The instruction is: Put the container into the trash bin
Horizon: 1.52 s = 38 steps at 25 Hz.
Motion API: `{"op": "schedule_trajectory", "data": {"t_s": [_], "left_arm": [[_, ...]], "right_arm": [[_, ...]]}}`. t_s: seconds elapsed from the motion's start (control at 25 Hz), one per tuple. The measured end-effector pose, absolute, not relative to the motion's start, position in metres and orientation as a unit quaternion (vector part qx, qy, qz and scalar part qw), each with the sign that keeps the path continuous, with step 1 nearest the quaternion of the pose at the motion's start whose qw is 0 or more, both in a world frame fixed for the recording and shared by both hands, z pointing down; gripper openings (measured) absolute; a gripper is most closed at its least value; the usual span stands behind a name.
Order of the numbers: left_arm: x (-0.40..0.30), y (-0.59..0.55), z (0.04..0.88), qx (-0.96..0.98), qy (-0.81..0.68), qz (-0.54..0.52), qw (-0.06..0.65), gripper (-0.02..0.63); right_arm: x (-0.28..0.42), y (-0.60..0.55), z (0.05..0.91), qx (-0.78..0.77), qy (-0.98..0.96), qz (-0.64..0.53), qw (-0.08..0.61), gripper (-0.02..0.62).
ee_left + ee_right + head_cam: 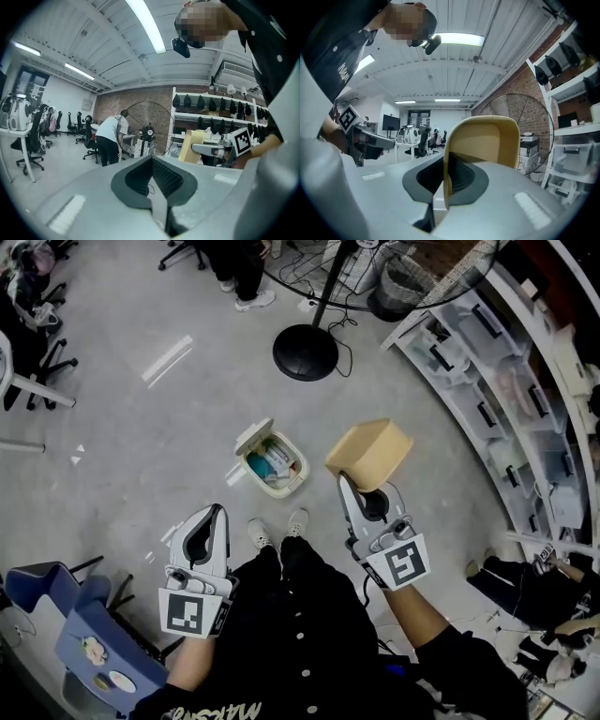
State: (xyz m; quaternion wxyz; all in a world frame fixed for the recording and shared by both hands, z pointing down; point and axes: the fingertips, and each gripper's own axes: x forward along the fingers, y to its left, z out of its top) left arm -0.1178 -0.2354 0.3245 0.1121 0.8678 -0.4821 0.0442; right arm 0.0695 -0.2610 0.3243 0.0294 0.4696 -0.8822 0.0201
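A tan, boxy container (369,453) hangs in the air, held by its rim in my right gripper (347,480), which is shut on it. The right gripper view shows the container (483,143) open toward the camera, one wall pinched between the jaws. The small white trash bin (273,464) stands on the floor with its lid flipped open and some rubbish inside, left of and below the container. My left gripper (217,513) is shut with nothing in it, pointing at the floor near the bin. From the left gripper view, the container (193,146) appears at the right.
A standing fan's black base (305,352) sits beyond the bin. White shelving with clear drawers (487,381) curves along the right. A blue chair (80,634) is at the lower left. Another person's legs (246,277) stand at the top. My shoes (277,529) are just behind the bin.
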Motion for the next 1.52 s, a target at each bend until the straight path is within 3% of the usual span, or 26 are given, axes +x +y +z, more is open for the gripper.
{"op": "schedule_trajectory", "data": {"t_s": [0.68,0.92,1.52], "left_arm": [[-0.087,-0.22,0.414,0.842,-0.497,0.091,0.188,0.0],[-0.087,-0.218,0.459,0.832,-0.5,0.101,0.217,0.001],[-0.065,-0.238,0.58,0.829,-0.489,0.1,0.251,0.0]], "right_arm": [[0.003,-0.293,0.497,0.313,-0.945,0.064,0.064,0.025],[-0.024,-0.282,0.592,0.247,-0.951,0.073,0.168,0.026],[-0.042,-0.288,0.765,0.195,-0.94,0.101,0.261,0.025]]}}
